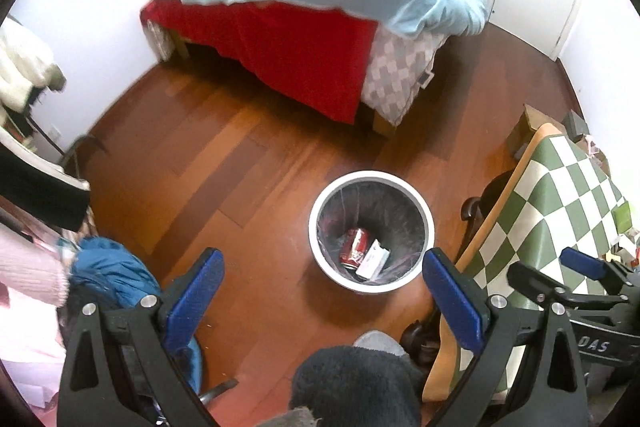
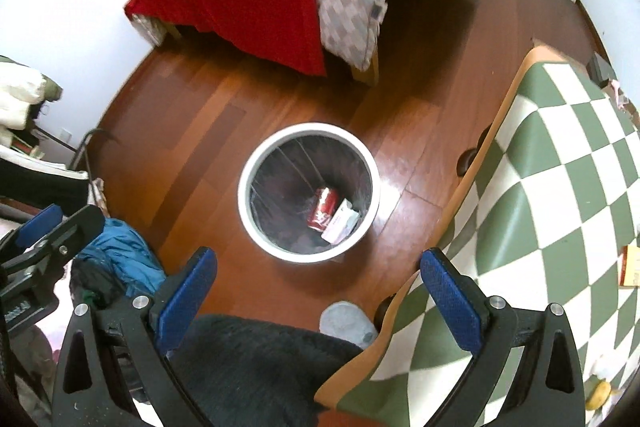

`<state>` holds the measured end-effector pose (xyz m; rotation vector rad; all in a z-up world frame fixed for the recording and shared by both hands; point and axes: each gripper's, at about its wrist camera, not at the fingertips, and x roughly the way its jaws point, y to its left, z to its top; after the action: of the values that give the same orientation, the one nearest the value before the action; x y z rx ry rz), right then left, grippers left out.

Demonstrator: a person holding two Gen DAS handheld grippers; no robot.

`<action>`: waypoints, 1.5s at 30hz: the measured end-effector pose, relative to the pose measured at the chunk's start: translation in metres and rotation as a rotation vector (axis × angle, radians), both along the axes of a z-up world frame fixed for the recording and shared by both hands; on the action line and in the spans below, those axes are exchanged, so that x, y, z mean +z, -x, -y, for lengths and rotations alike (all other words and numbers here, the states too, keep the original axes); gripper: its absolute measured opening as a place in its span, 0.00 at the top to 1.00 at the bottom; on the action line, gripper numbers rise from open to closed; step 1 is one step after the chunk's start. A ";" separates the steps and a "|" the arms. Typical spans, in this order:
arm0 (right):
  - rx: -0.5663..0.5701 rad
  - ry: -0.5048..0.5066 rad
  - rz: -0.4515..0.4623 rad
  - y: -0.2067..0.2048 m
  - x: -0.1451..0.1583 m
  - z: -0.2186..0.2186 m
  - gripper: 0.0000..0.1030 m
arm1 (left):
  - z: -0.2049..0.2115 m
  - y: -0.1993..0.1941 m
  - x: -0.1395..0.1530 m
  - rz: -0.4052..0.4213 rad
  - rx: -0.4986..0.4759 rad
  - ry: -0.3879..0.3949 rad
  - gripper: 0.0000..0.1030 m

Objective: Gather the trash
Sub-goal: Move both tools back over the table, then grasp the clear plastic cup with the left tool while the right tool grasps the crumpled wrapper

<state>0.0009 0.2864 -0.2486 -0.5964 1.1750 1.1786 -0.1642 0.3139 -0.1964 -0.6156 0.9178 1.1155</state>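
Both grippers empty over the bin, two bits of trash already inside.

The white trash bin [image 2: 308, 195] stands on the wooden floor [image 2: 192, 131], just off the corner of the checkered table [image 2: 560, 163], and there at its bottom lie a red soda can [image 2: 323, 213] and a white carton [image 2: 339, 221], touching side by side. The can's long axis runs from the bin's near wall toward its far wall, tilted slightly, top end nearest us. The right gripper [image 2: 318, 291] hangs with its jaws wide apart, nothing between them, the bin straight ahead of it. The left gripper [image 1: 322, 291] is likewise spread and empty, with the bin ahead and a touch to its right. I'd judge the right one nearer the table, where more trash may wait.
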 end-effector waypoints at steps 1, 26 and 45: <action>-0.002 -0.018 -0.002 -0.002 0.009 0.007 0.00 | 0.007 -0.002 0.007 -0.008 0.000 -0.021 0.02; -0.530 -0.130 -0.125 -0.192 0.047 0.299 0.00 | 0.173 -0.227 -0.032 0.025 -0.399 0.074 0.00; -0.975 0.135 -0.052 -0.332 -0.081 0.498 0.15 | 0.296 -0.380 -0.122 -0.108 -0.762 0.199 0.01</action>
<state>0.3331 -0.2119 -0.3300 -0.0381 1.3533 0.2833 0.2161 0.0176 -0.3182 -0.3107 1.2270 0.3766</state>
